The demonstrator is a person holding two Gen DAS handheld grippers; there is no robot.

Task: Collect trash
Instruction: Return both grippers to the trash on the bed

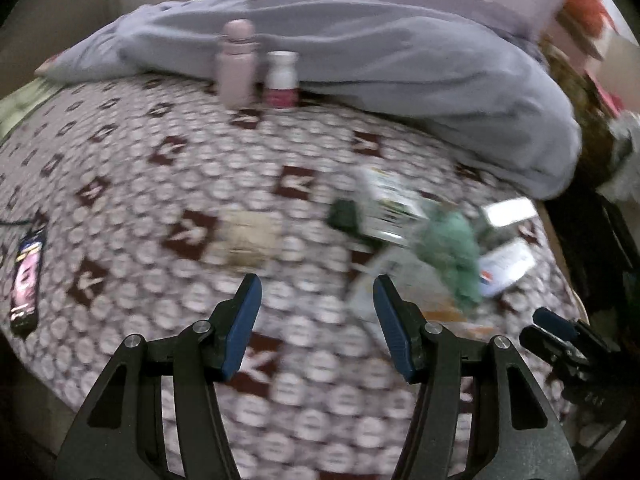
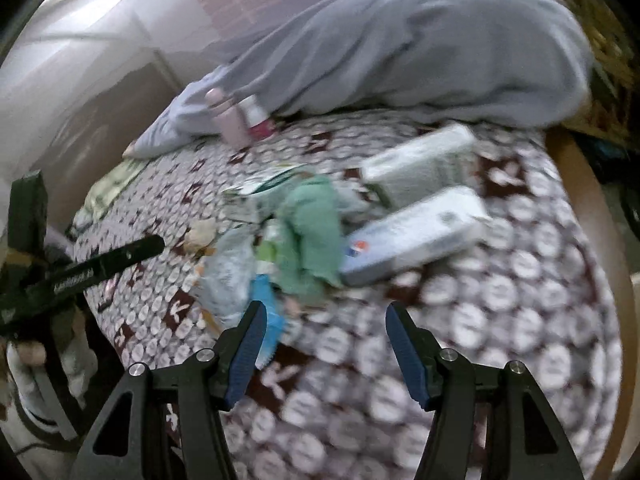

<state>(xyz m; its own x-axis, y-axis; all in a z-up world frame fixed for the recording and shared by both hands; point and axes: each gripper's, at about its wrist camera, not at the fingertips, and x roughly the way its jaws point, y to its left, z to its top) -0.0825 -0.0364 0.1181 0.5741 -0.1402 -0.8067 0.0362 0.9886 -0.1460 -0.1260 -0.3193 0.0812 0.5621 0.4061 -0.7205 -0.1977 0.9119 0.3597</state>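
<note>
Both claws, left gripper (image 1: pixel 317 290) and right gripper (image 2: pixel 326 318), gape empty, seemingly approaching the crumpled green paper (image 2: pixel 310 232) near the patterned bedspread's (image 2: pixel 500 300) right edge, next needing a pinch

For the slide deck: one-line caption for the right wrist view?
Open right gripper above a litter pile: green cloth, white cartons, on a patterned bedspread.

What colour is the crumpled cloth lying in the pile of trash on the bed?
Mint green: the crumpled cloth shows best in the right wrist view.

Blurred trash heap (image 2: pixel 296 232) on patterned bedspread (image 2: pixel 500 320), green crumpled wrapper (image 2: pixel 312 224), seemingly cartons (image 2: pixel 416 232)
</note>
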